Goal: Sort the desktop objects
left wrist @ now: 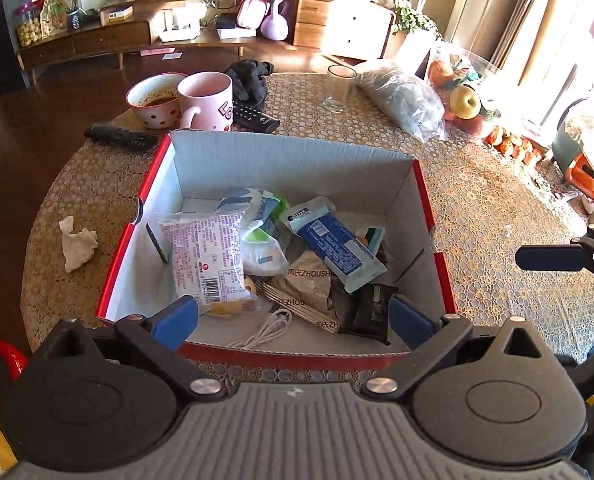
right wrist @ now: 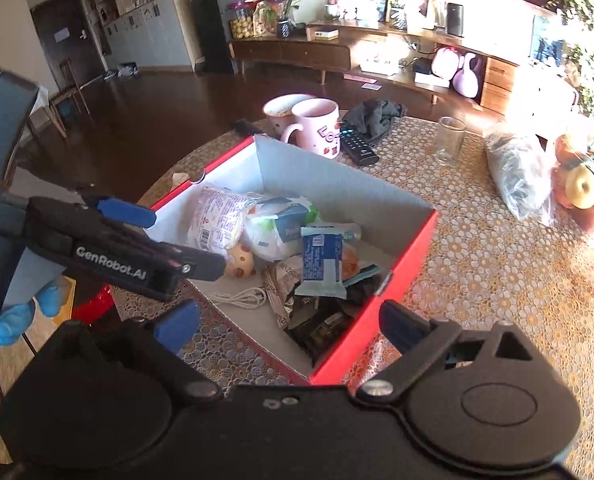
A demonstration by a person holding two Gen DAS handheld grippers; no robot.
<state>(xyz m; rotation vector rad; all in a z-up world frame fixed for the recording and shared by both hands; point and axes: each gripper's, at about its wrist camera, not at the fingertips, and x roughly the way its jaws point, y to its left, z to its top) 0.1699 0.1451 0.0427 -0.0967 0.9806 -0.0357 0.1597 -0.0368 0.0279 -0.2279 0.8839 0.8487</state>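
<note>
Red box, white inside, on the patterned table: holds snack packets, a blue-labelled bar and a white cable. Left gripper and right gripper above its near edge, both spread wide, nothing held. Pink mug, 2 remotes behind.

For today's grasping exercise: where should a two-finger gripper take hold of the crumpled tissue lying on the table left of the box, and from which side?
Grip the crumpled tissue across its bunched middle, coming from above: it lies loose on the tablecloth, apart from the box.
</note>
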